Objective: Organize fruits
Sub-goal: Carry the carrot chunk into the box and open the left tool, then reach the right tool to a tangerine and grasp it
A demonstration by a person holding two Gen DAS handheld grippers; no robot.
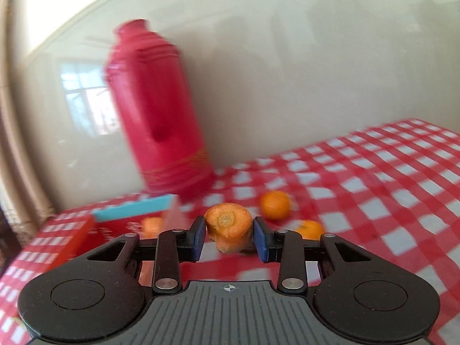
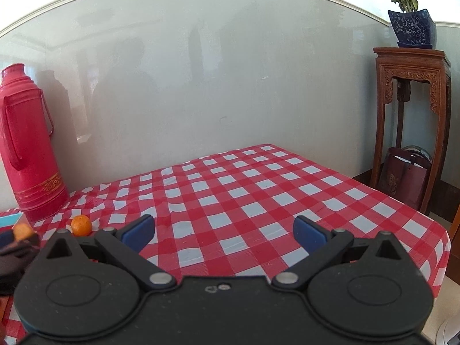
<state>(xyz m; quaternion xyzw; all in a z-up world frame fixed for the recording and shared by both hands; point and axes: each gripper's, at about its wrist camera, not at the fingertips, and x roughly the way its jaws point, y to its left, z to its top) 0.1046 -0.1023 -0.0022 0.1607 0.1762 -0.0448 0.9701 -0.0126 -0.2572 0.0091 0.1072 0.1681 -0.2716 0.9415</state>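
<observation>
In the left wrist view my left gripper point(image 1: 229, 237) is shut on a carrot point(image 1: 229, 225), its cut top facing the camera, held above the checked tablecloth point(image 1: 373, 195). Two tangerines lie on the cloth beyond it, one further back point(image 1: 275, 204) and one nearer on the right point(image 1: 310, 229). A red box with a blue edge point(image 1: 135, 212) stands at the left with an orange thing point(image 1: 151, 224) in it. In the right wrist view my right gripper point(image 2: 224, 231) is open and empty above the cloth point(image 2: 258, 201). One tangerine point(image 2: 81, 224) shows at the left.
A tall red thermos point(image 1: 156, 109) stands against the wall at the back left; it also shows in the right wrist view point(image 2: 27, 143). A carved wooden stand point(image 2: 411, 120) with a potted plant point(image 2: 411, 26) and a dark bag point(image 2: 405, 178) is beyond the table's right edge.
</observation>
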